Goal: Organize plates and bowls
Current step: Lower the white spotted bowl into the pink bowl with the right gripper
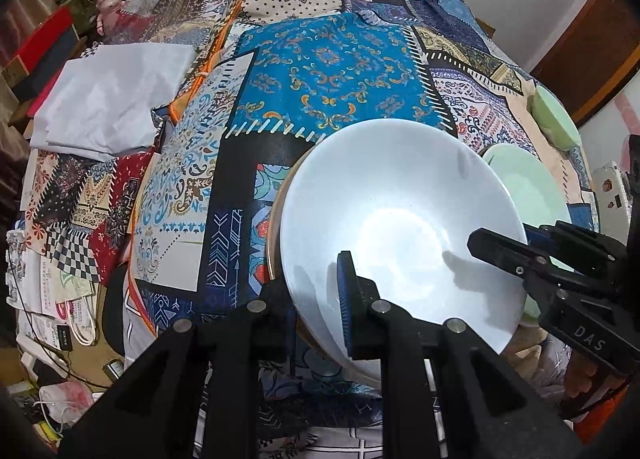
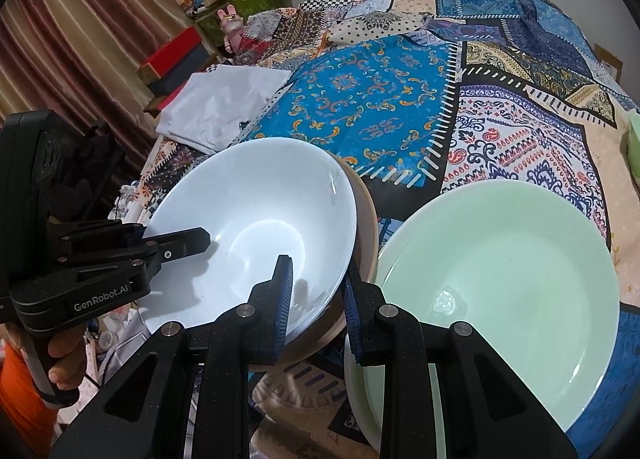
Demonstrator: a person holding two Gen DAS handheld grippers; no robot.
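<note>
White bowl (image 1: 400, 227) sits tilted inside a tan-rimmed bowl (image 2: 366, 227) on the patchwork cloth (image 1: 320, 71), just beside a stack of green plates (image 2: 504, 271). Left gripper (image 1: 312, 299) fingers clamp its near rim. Right gripper (image 2: 316, 299) fingers straddle the opposite rim, one inside, one outside; contact unclear.

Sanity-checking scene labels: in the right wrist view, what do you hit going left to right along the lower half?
left gripper → white bowl → tan bowl under it → right gripper straddling the white bowl's rim → green plate.
</note>
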